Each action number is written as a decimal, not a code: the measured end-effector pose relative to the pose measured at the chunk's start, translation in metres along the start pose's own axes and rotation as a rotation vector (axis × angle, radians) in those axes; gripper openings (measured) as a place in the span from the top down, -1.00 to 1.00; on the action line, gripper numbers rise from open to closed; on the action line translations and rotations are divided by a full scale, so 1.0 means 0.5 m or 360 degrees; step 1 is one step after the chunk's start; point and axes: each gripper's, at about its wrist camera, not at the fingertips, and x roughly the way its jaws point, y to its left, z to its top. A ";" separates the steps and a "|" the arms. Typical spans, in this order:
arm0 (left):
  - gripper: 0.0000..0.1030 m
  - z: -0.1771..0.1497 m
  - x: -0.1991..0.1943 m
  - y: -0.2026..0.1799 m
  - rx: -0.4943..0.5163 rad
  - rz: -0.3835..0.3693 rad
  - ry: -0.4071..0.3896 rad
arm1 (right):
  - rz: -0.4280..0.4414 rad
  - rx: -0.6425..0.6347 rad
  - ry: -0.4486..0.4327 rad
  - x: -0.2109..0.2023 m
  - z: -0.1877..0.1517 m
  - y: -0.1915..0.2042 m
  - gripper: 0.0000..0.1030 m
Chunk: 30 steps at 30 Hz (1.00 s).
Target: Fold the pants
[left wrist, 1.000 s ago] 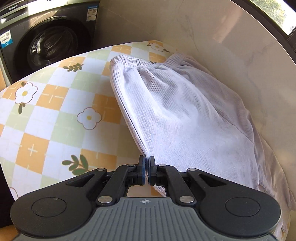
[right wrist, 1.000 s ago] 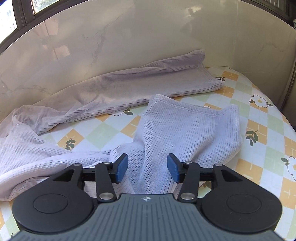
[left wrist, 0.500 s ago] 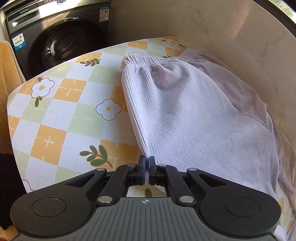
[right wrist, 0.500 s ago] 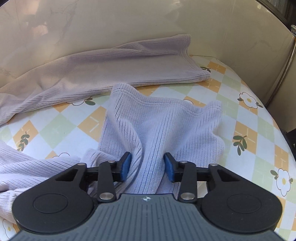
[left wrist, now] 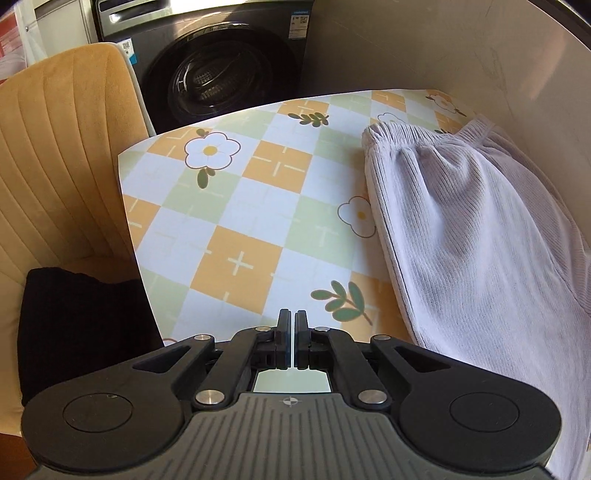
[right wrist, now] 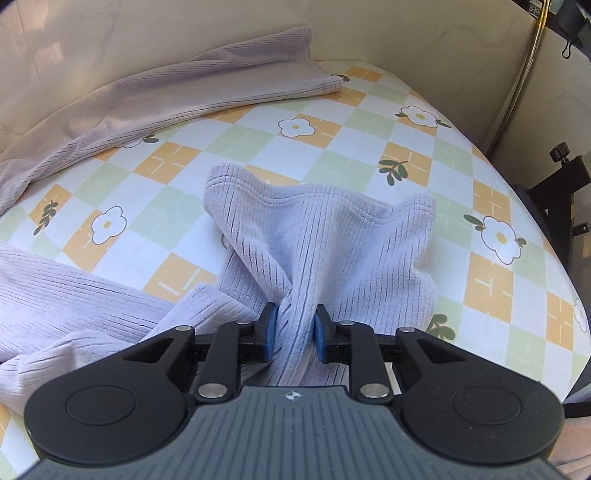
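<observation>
A table covered with a checked orange, green and white flower-print cloth (left wrist: 236, 236) fills both views, with a beige marbled wall (right wrist: 147, 33) curving behind it. The pale lilac ribbed pants (left wrist: 461, 236) lie on the cloth: in the left wrist view the gathered waistband sits at one o'clock, the body running down to four o'clock; in the right wrist view one leg stretches along the wall toward eleven o'clock, the other bunches at centre. A dark front-loading washing machine (left wrist: 221, 70) stands at twelve o'clock, a tan upholstered chair (left wrist: 62, 155) at nine o'clock. The right gripper (right wrist: 294, 332) is clenched on a fold of the near leg; the left gripper (left wrist: 291, 341) is closed on nothing, above bare cloth.
</observation>
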 end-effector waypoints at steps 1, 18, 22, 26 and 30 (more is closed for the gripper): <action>0.95 0.003 -0.002 -0.011 0.0018 -0.0028 -0.0010 | -0.0005 0.0027 0.0009 -0.001 0.004 -0.002 0.55; 0.14 0.050 -0.025 -0.433 0.0746 -0.0805 -0.0116 | 0.0150 0.0271 -0.0485 -0.182 0.161 -0.023 0.32; -0.07 0.006 -0.017 -0.534 0.0868 -0.0873 -0.0075 | 0.0170 0.0203 -0.0619 -0.200 0.218 -0.032 0.29; -0.21 -0.054 0.004 -0.611 0.0934 -0.0855 0.0036 | 0.0200 0.0101 -0.0657 -0.160 0.269 -0.044 0.26; -0.32 -0.124 0.031 -0.667 0.0974 -0.0717 0.0052 | 0.0283 0.0086 -0.0580 -0.066 0.314 -0.068 0.26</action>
